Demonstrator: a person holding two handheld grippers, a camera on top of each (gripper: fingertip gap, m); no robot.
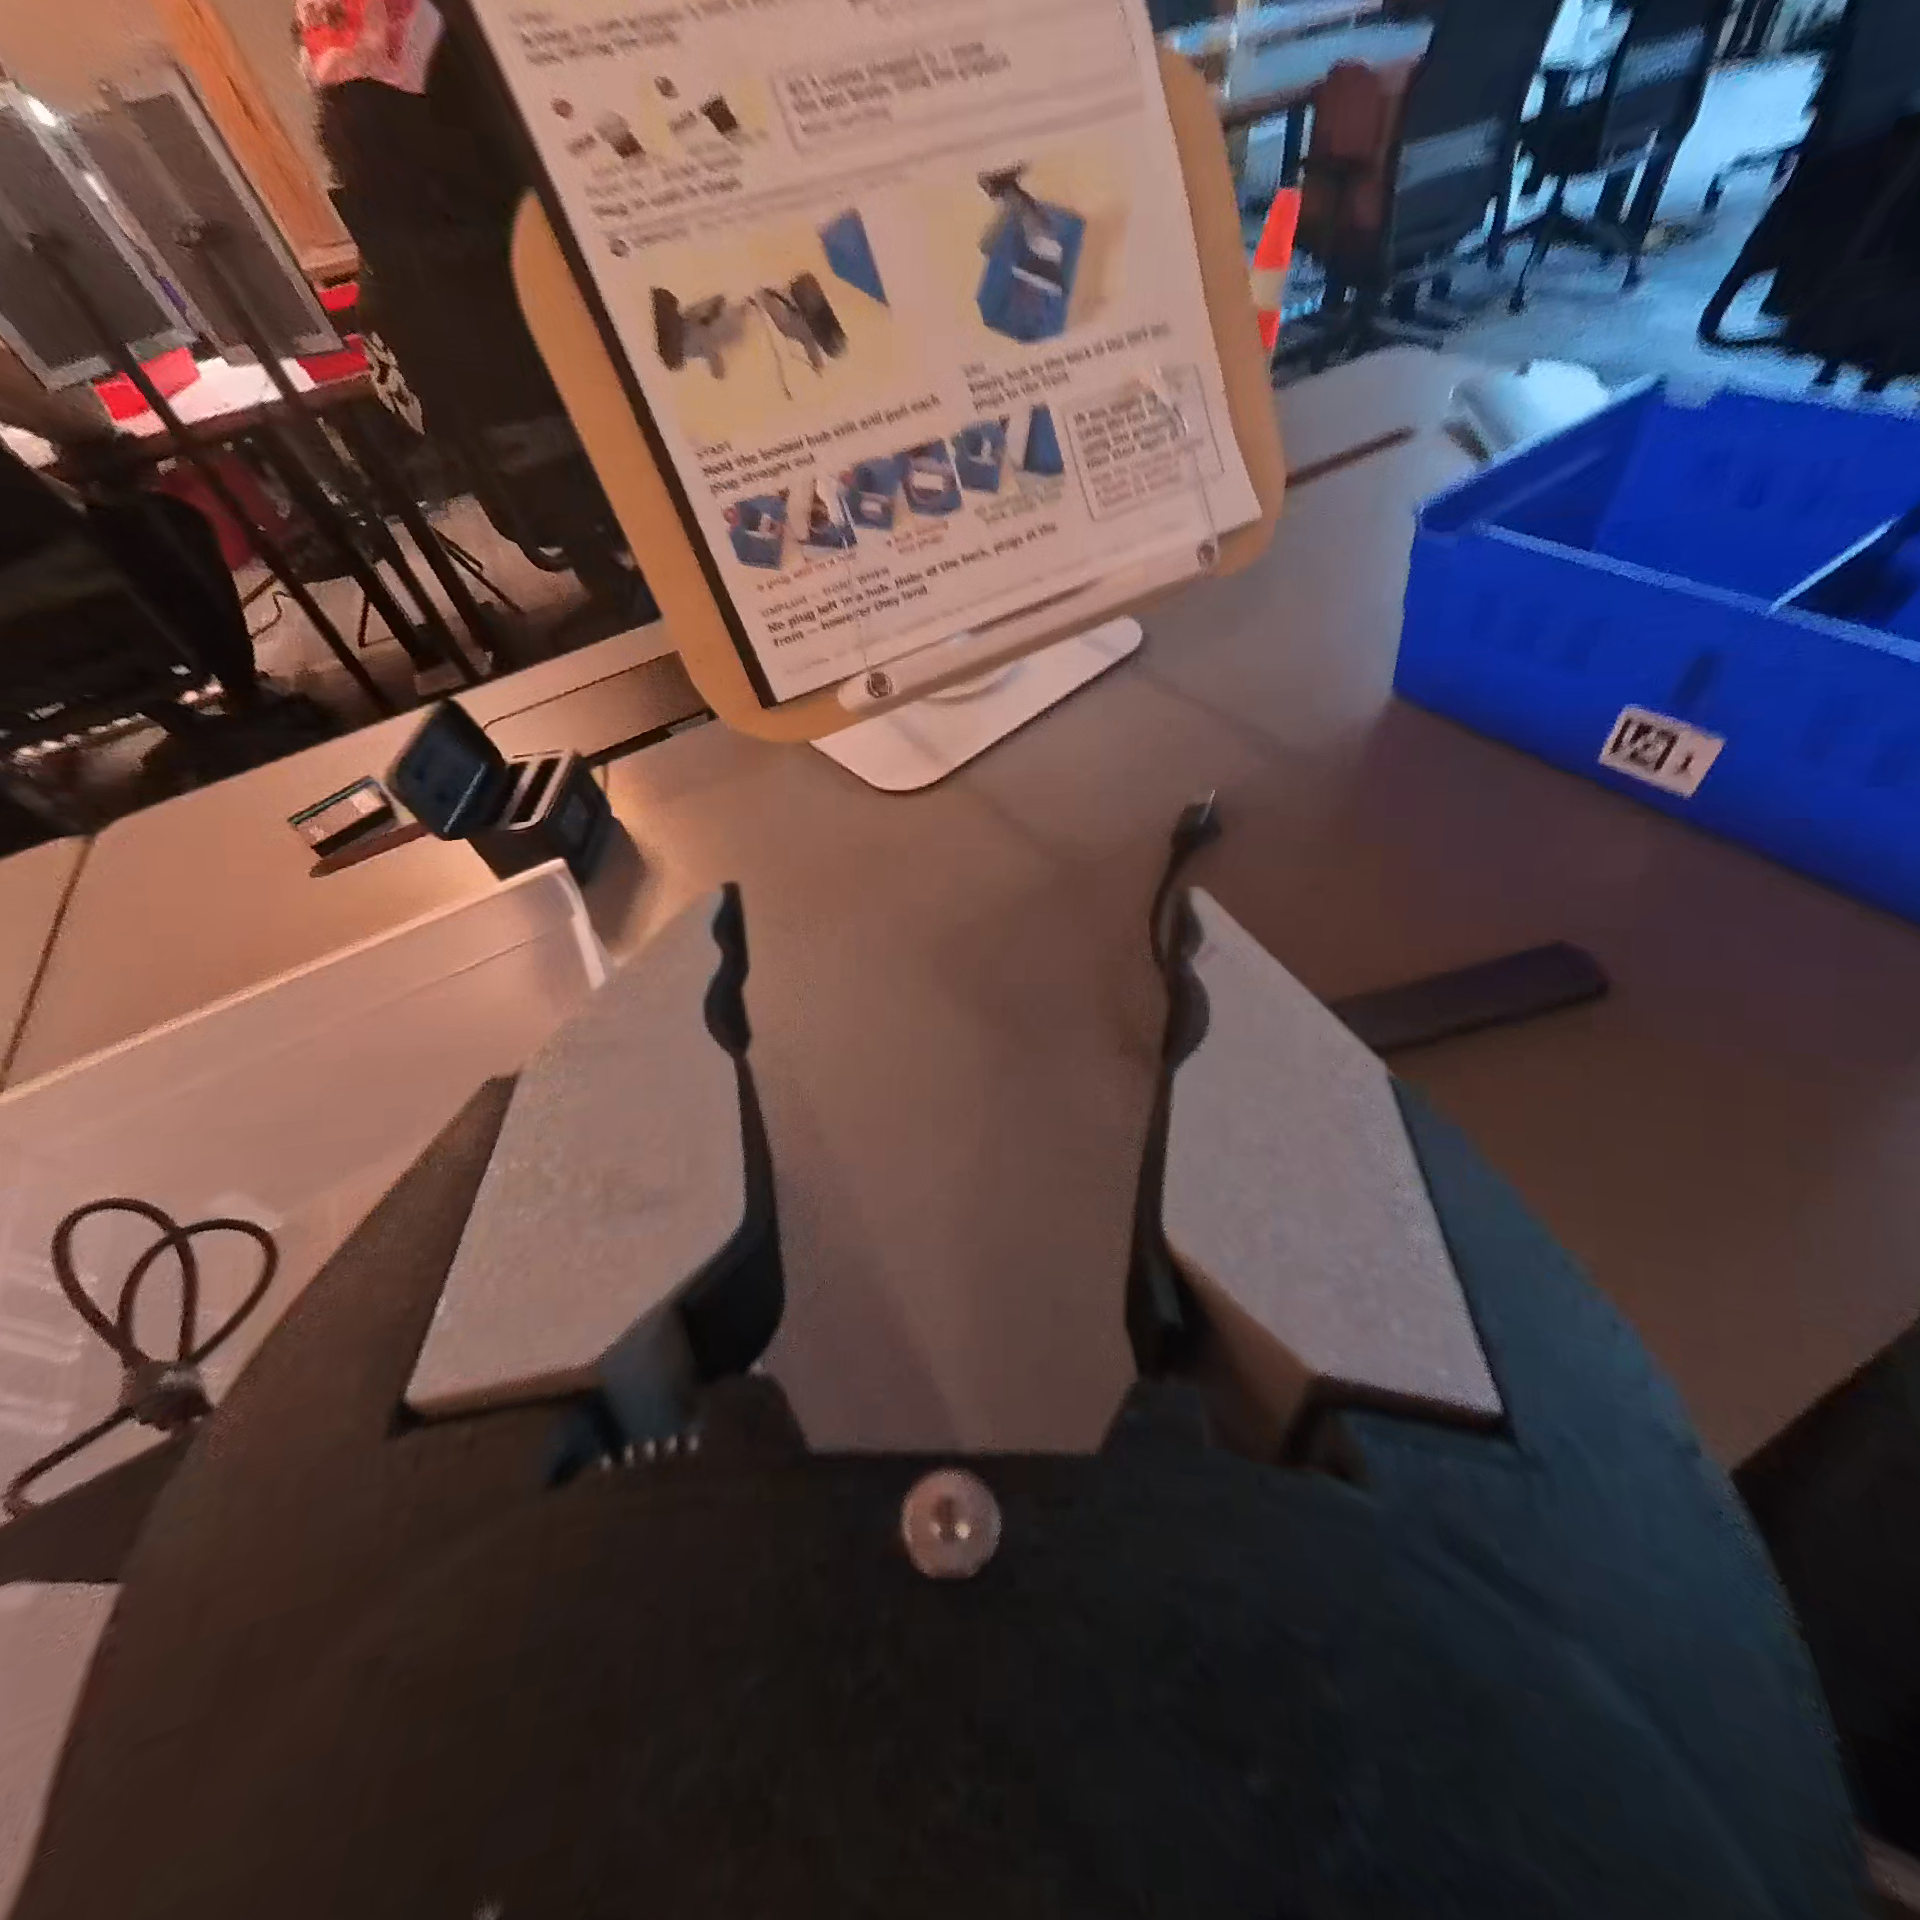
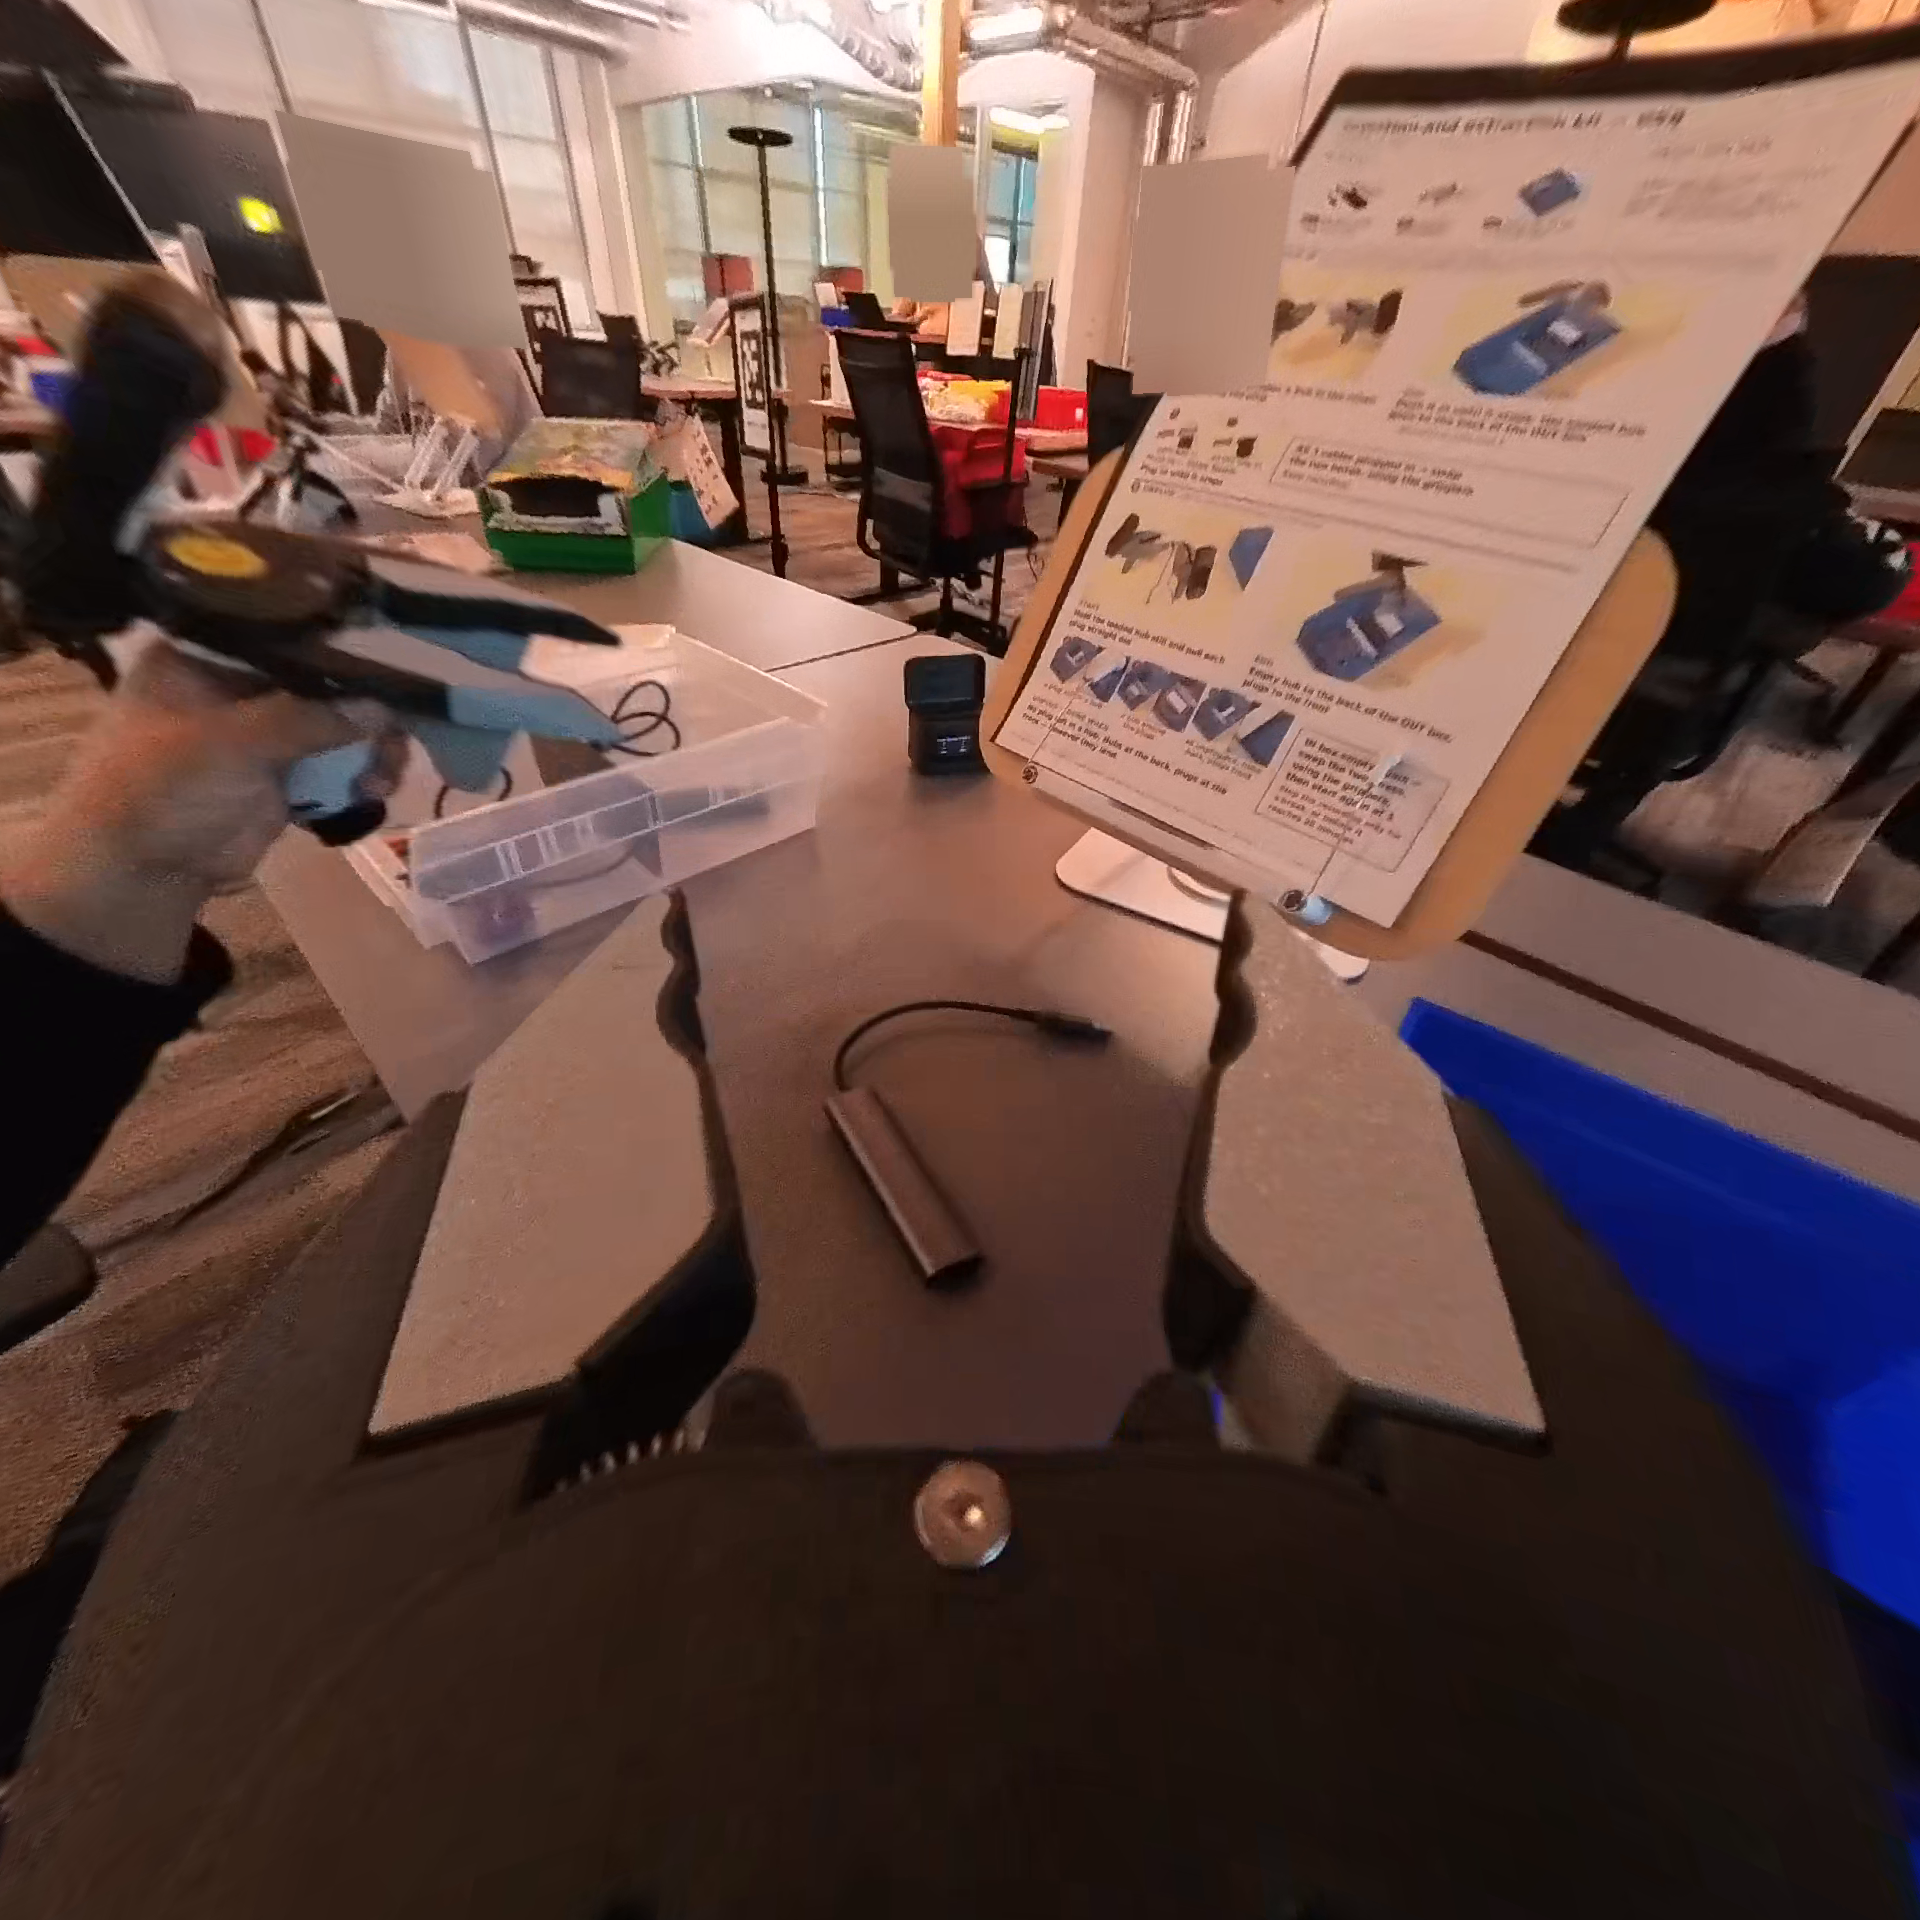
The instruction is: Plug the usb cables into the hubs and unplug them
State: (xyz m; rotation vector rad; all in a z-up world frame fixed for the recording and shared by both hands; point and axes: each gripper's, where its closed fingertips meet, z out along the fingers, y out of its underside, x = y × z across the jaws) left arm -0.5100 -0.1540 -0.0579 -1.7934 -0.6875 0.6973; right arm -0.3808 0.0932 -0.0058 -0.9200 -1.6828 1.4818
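Right tool (image 2: 951, 966) released, hanging over dark hub (image 2: 902, 1195) lying on bench (image 2: 935, 883). Left tool (image 1: 961, 904) released, empty. Straddle hub's long sides, clench mid-body, keep its pigtail cable (image 2: 966, 1023) clear.

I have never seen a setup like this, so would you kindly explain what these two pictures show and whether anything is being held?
A person holds one two-finger tool in each hand; each carries a camera looking along its fingers. The left picture shows the left tool, open and empty. The right picture shows the right tool, also open and empty, above a slim dark metal usb hub with a short black cable lying on the grey table. Farther off are a clear plastic box with cables, a blue plastic bin, a small black cube device and an instruction sheet on a stand.
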